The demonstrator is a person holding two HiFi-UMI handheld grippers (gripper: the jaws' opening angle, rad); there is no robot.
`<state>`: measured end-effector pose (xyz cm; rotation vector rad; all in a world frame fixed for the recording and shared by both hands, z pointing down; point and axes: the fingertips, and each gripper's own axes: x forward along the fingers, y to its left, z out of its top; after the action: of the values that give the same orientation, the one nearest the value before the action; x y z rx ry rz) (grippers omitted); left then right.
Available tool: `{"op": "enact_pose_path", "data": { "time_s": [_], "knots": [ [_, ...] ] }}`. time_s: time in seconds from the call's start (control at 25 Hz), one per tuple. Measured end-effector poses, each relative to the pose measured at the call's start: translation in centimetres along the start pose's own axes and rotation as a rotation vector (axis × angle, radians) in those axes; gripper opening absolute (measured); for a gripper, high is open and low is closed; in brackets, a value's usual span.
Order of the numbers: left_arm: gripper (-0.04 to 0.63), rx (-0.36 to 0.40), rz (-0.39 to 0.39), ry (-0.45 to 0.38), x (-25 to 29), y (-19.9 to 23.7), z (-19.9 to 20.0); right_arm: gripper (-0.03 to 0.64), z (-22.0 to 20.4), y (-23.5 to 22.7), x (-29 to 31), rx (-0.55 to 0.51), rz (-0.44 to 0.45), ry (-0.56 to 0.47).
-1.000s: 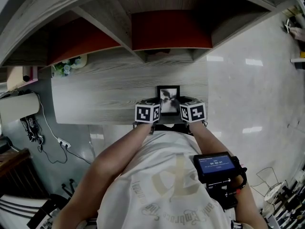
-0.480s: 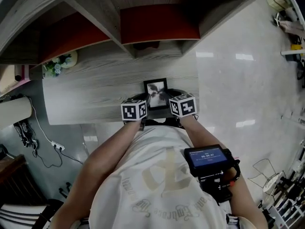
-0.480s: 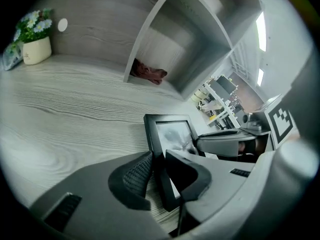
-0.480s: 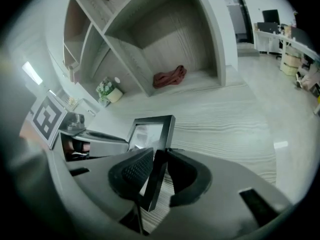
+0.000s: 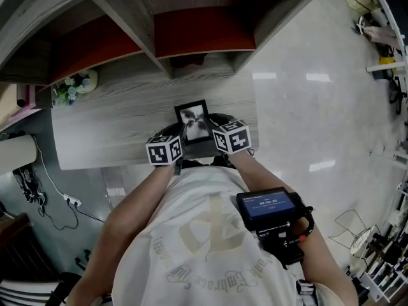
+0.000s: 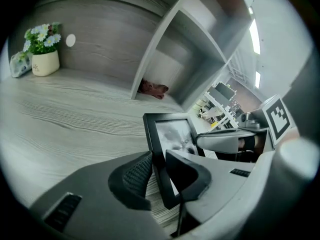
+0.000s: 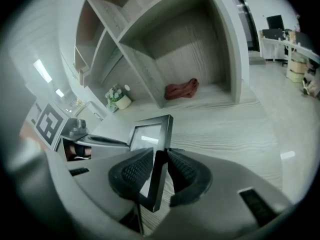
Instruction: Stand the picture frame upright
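Observation:
A small black picture frame [image 5: 193, 120] with a grey photo is held between both grippers, near the front edge of the pale wooden desk [image 5: 115, 129]. My left gripper [image 6: 157, 173] is shut on the frame's left edge [image 6: 152, 139], one pad on each face. My right gripper [image 7: 159, 173] is shut on its right edge [image 7: 164, 134] in the same way. The frame stands tilted, its top leaning away from me. In the head view the left gripper [image 5: 180, 141] and the right gripper [image 5: 213, 135] flank the frame, and their marker cubes hide its lower part.
A white pot of flowers [image 6: 42, 53] sits at the desk's far left. A reddish cloth [image 7: 182, 89] lies in the shelf compartment behind the frame. Shelf dividers [image 6: 155, 49] rise at the back. A shiny tiled floor [image 5: 306, 113] is to the right.
Both grippers and the frame have drifted left and slightly up in the head view. Both grips on the frame look the same.

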<state>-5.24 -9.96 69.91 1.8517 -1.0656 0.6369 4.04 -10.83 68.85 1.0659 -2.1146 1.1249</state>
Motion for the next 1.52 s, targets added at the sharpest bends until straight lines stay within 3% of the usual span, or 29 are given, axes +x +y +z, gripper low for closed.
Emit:
{"op": "enact_pose_path", "data": {
  "time_s": [0.88, 1.52],
  "knots": [
    [0.094, 0.072, 0.027, -0.165, -4.2, 0.5, 3.8, 0.081, 5.2, 3.5, -1.2, -0.15, 0.035, -0.159],
    [0.081, 0.123, 0.081, -0.232, -4.8, 4.3, 9.0, 0.081, 9.1, 5.2, 1.5, -0.193, 0.074, -0.206]
  ]
}}
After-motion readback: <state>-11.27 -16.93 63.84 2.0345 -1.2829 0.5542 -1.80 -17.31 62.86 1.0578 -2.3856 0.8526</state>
